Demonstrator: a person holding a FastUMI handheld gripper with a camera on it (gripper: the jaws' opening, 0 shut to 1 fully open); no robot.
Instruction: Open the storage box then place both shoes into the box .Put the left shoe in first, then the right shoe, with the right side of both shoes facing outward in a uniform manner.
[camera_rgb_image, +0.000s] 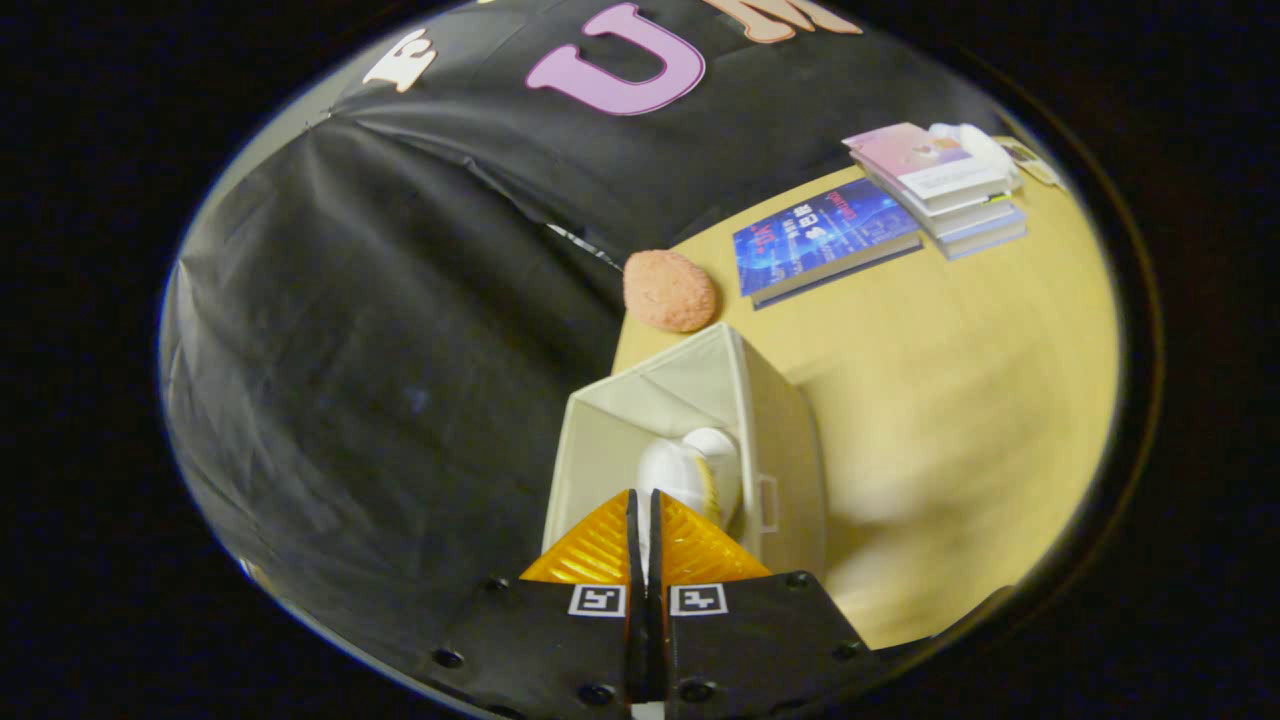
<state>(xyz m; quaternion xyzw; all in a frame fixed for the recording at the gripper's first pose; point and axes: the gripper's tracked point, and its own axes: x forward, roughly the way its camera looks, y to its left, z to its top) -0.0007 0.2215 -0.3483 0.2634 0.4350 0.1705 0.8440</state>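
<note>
An open cream fabric storage box (775, 440) stands on the yellow table, close to the black cloth wall. My gripper (643, 520) hangs just above its opening, fingers nearly together with a thin white edge pinched between them. That edge belongs to a white shoe (668, 472) with a tan sole line, which hangs from the fingertips down into the box. A second rounded white shape (718, 450) lies right beside it inside the box; I cannot tell whether it is the other shoe or part of the same one. The box bottom is hidden.
Beyond the box, a round pinkish-orange pad (668, 290) lies at the table's edge by the wall. Farther off are a blue book (825, 235) and a stack of books (945, 190) with a white object (975, 145) on top. Bare tabletop (950, 400) spreads beside the box.
</note>
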